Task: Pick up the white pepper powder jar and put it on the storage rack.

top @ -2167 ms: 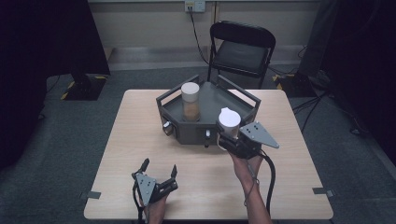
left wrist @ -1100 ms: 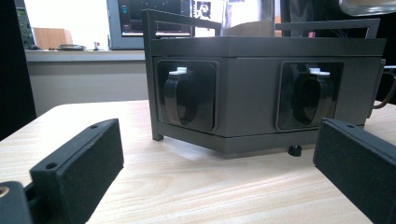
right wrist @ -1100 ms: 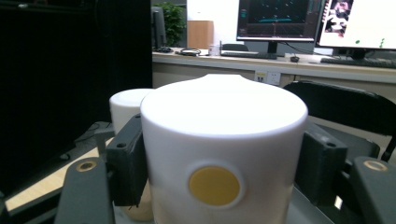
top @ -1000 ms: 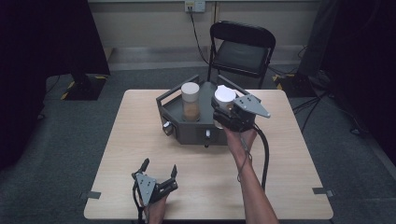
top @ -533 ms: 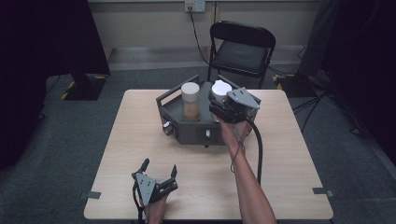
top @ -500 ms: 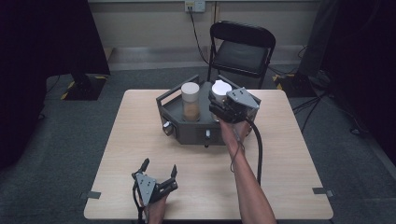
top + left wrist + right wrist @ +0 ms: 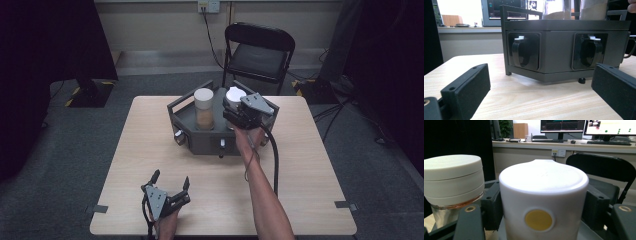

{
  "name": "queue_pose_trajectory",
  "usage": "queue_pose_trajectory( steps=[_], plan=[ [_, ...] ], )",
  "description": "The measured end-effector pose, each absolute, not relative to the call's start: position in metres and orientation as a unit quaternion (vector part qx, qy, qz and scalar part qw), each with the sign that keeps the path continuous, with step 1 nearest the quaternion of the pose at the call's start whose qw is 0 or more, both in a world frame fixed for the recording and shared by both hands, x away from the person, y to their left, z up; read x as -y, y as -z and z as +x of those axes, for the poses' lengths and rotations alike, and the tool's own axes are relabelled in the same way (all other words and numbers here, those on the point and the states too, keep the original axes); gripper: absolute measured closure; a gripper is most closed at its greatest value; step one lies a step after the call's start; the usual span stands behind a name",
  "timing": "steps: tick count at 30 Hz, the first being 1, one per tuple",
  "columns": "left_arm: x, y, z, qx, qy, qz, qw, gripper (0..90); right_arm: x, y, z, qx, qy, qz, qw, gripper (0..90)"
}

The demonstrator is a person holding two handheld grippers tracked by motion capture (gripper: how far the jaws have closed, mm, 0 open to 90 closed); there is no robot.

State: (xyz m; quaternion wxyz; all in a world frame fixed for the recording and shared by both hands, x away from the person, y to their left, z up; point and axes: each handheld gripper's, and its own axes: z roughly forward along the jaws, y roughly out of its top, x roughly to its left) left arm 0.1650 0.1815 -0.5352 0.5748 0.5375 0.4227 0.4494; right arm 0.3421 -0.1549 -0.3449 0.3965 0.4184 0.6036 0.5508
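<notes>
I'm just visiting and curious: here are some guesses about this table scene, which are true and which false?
1. The right tongs are closed on a white container with a yellow dot. True.
2. The left tongs hold a jar. False: they are open and empty, low over the table.
3. A jar with a cream lid stands in the dark tray. True.
4. The chair behind the table has a box on its seat. False: the seat is bare.
5. The white container lies on its side. False: it is upright.
</notes>
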Motion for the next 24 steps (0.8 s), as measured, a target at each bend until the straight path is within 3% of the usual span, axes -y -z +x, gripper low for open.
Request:
queue_pose_trajectory(
  steps=[24],
  plan=[
    [-0.1815,0.5353,0.1650,-0.423,-0.449,0.538,0.575,1.3,0.1563,0.3543,0.3402,-0.600,-0.556,0.418,0.396,29.9]
  ],
)
